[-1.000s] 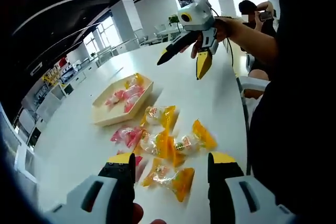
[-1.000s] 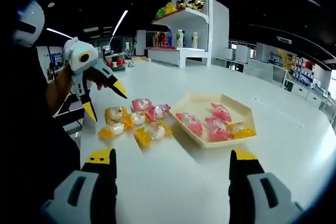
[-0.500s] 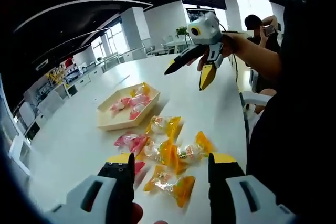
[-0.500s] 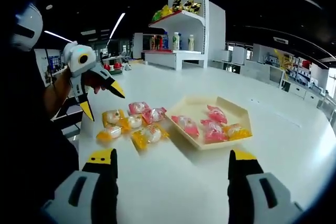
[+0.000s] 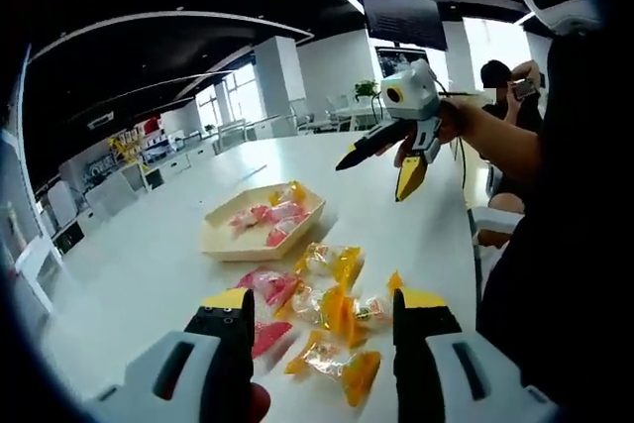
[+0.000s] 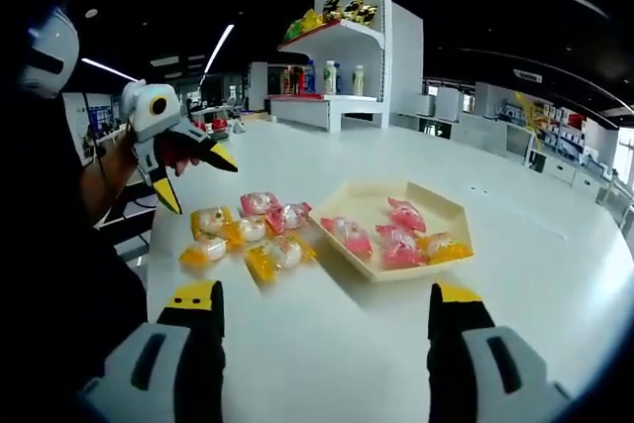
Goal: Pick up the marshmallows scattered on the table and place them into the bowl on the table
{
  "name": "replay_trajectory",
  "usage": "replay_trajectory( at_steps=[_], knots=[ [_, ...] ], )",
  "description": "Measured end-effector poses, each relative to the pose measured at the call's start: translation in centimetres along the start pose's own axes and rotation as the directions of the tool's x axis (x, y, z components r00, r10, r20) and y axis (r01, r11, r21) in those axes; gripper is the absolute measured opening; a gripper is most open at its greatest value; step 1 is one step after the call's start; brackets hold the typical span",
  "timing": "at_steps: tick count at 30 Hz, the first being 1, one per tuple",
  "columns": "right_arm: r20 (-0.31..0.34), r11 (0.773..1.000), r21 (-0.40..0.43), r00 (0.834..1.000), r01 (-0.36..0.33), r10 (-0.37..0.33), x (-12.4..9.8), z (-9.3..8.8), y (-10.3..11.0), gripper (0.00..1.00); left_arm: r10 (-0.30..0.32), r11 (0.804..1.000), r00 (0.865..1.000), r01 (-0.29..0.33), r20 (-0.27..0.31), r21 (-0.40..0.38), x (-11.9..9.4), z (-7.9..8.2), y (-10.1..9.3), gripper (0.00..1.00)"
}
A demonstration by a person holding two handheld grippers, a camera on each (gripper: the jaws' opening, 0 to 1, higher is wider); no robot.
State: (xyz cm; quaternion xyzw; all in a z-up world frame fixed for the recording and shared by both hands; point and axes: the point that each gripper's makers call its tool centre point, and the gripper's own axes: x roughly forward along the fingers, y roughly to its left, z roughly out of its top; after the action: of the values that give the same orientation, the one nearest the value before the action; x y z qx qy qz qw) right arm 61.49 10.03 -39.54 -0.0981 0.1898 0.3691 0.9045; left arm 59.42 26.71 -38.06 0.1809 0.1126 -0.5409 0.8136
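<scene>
Left gripper [image 5: 317, 316] spread and empty above the marshmallows [image 5: 327, 309] at 12 o'clock, bowl [image 5: 260, 228] at 11, right gripper [image 6: 322, 309] also spread, and crowded wrappers could mean grabbing two or slipping, while the right gripper view adds a shelf [image 6: 337, 42] at 12.

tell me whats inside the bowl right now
The hexagonal bowl holds several wrapped marshmallows: pink ones and one yellow-orange one at its right end. Whether more lie beneath them, or what the near wall hides, cannot be seen.
</scene>
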Motion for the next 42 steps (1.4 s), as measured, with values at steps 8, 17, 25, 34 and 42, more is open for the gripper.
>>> replay_trajectory(
  at_steps=[8, 17, 25, 34, 42],
  knots=[
    [-0.003, 1.000, -0.001, 1.000, 0.002, -0.002, -0.1, -0.1, 0.0, 0.83, 0.019, 0.999, 0.999, -0.018, 0.037, -0.035, -0.1, -0.1, 0.6, 0.57],
    [-0.011, 1.000, 0.005, 1.000, 0.005, -0.005, -0.1, -0.4, -0.2, 0.83, 0.126, 0.984, 0.984, -0.109, 0.123, -0.139, -0.9, 0.2, 3.3, 0.57],
    [-0.009, 1.000, 0.006, 1.000, 0.004, -0.004, -0.1, -0.5, -0.2, 0.83, 0.184, 0.965, 0.972, -0.150, 0.147, -0.213, -1.7, -0.3, 4.9, 0.57],
    [-0.016, 1.000, 0.007, 1.000, 0.022, -0.022, -0.4, -0.9, -0.7, 0.83, 0.215, 0.957, 0.963, -0.175, 0.164, -0.231, -1.8, -0.4, 5.6, 0.57],
    [-0.018, 1.000, 0.011, 0.999, 0.027, -0.027, -0.5, -1.1, -0.7, 0.83, 0.205, 0.955, 0.967, -0.164, 0.152, -0.246, -1.6, -1.2, 5.4, 0.57]
  ],
)
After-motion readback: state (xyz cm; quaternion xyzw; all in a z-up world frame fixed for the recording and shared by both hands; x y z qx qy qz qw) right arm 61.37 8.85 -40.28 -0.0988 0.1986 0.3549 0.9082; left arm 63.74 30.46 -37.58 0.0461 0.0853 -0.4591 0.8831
